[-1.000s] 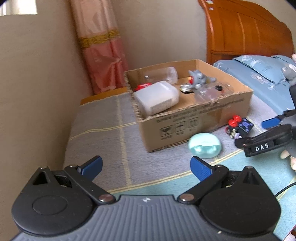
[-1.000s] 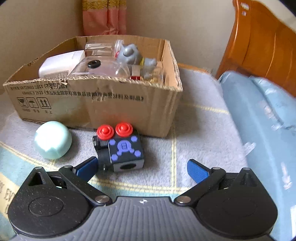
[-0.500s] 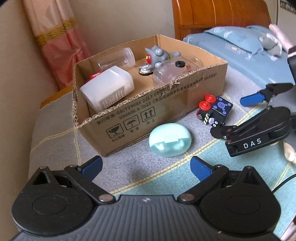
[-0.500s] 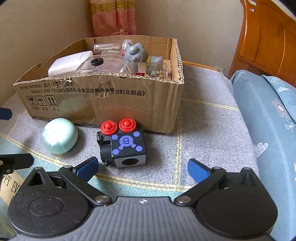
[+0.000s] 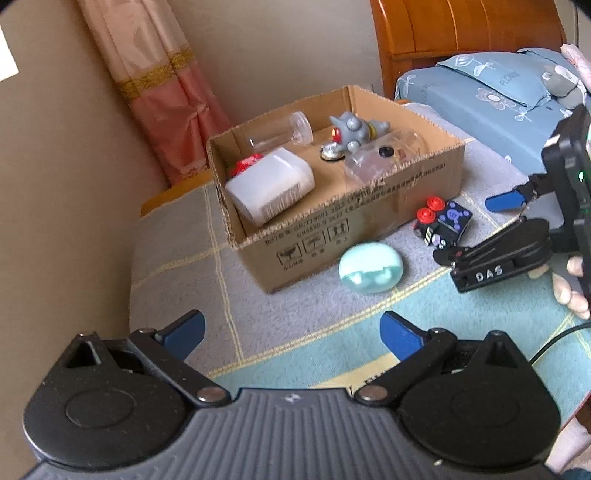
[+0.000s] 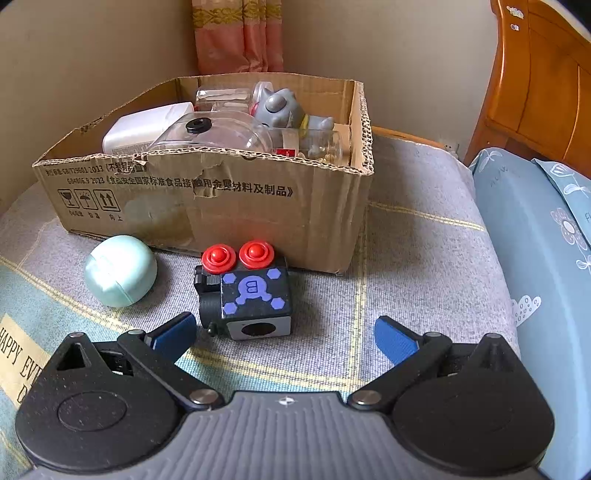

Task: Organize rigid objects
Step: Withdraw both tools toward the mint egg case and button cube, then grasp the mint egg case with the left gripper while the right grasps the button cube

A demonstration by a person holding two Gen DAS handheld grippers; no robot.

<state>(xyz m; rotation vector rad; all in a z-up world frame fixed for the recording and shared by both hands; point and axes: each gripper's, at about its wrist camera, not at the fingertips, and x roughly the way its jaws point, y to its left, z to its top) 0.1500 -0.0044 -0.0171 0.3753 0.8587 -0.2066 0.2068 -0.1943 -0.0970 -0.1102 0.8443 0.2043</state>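
Note:
A cardboard box (image 5: 369, 218) (image 6: 207, 195) stands on a grey mat and holds a white bottle (image 5: 269, 188), clear jars (image 6: 221, 133) and a grey toy (image 5: 351, 129). In front of it lie a mint-green round case (image 5: 369, 267) (image 6: 120, 271) and a black cube toy with red buttons (image 5: 441, 223) (image 6: 245, 291). My right gripper (image 6: 284, 332) is open, just short of the cube, which sits toward its left finger. It also shows in the left wrist view (image 5: 480, 229). My left gripper (image 5: 291, 328) is open and empty, well back from the case.
A beige wall runs along the left, with a pink curtain (image 5: 166, 92) behind the box. A wooden headboard (image 5: 461, 33) and blue bedding (image 6: 535, 240) lie to the right. A cable (image 5: 554, 343) trails at the right edge.
My left gripper has pulled back and up, so the box and case look farther away. My right gripper has moved closer to the black cube toy. Both stay open.

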